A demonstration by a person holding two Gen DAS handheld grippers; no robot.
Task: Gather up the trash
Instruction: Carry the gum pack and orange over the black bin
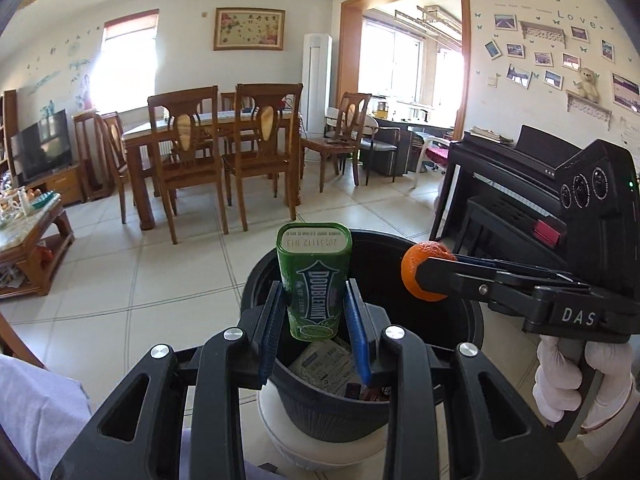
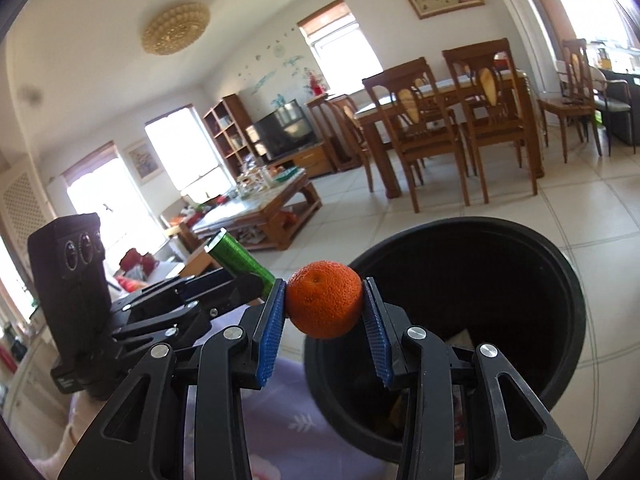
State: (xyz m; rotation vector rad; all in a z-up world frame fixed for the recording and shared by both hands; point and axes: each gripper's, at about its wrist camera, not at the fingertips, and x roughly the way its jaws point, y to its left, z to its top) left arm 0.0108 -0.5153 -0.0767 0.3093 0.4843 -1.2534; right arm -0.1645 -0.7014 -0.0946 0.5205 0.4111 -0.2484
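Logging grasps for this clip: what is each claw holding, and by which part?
Left claw: green Doublemint tin, clamped on its two narrow sides. Right claw: orange, pinched at opposite sides.

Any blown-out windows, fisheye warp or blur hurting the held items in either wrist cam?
Left wrist view: windows clip to white, the doorway bows at the edge, but the green tin in the left hand-held gripper over the bin is sharp. Right wrist view: windows blown out, floor lines curve; the orange in the right hand-held gripper stays crisp.
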